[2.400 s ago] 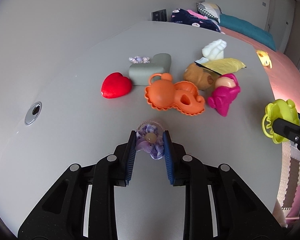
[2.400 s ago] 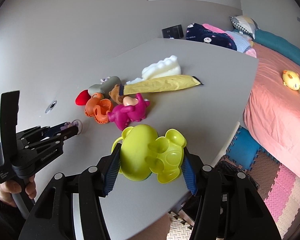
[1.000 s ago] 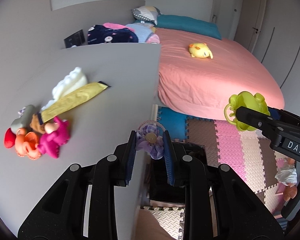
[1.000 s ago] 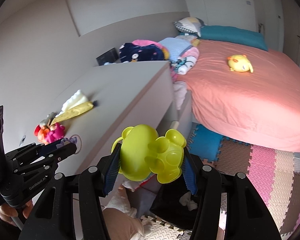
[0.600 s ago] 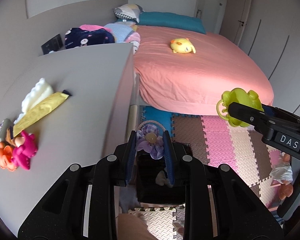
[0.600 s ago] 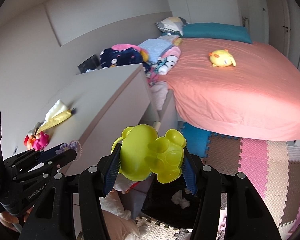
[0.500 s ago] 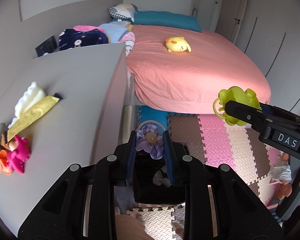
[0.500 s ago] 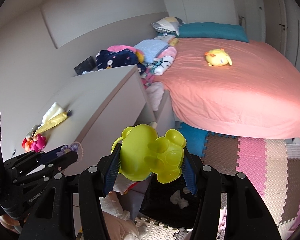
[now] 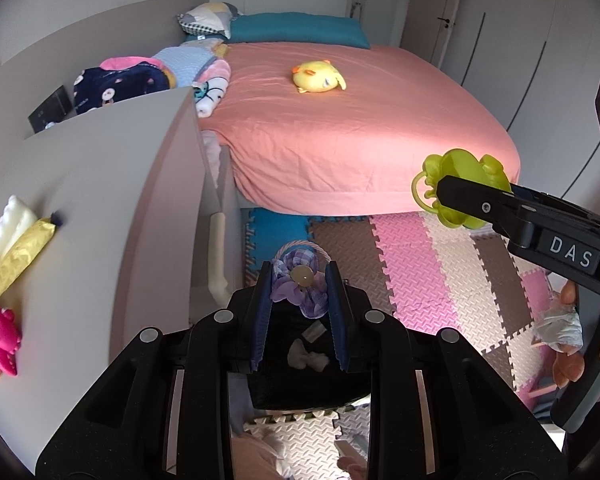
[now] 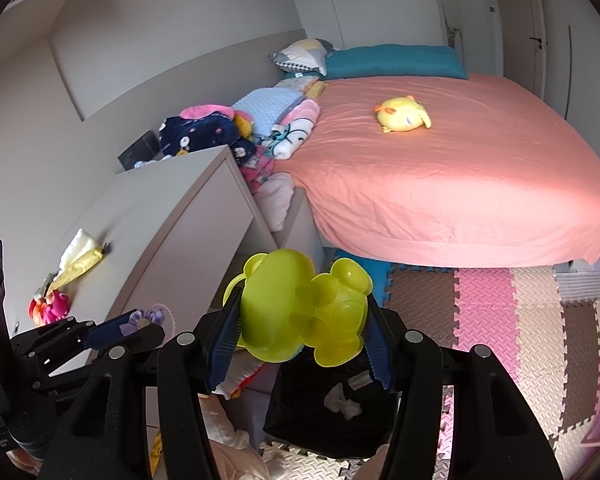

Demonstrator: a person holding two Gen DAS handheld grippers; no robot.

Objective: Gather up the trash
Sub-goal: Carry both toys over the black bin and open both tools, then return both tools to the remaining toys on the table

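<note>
My left gripper point(image 9: 299, 280) is shut on a purple flower hair tie point(image 9: 300, 286) and holds it above a black trash bin point(image 9: 300, 372) on the floor, with white scraps inside. My right gripper point(image 10: 300, 312) is shut on a lime-green plastic toy point(image 10: 300, 304), also above the bin point(image 10: 332, 420). The right gripper shows in the left wrist view point(image 9: 460, 196) at right, the left gripper in the right wrist view point(image 10: 140, 326) at lower left.
A grey desk point(image 9: 100, 220) at left carries a yellow wrapper point(image 9: 16, 264), white foam point(image 9: 12, 224) and pink and orange toys point(image 9: 0, 340). A pink bed point(image 9: 360, 128) with a yellow plush point(image 9: 318, 76) stands behind. Foam puzzle mats point(image 9: 440, 280) cover the floor.
Both grippers have swung from over the desk to the right, beyond its edge, and now hang over the black bin on the floor. Each still holds its object.
</note>
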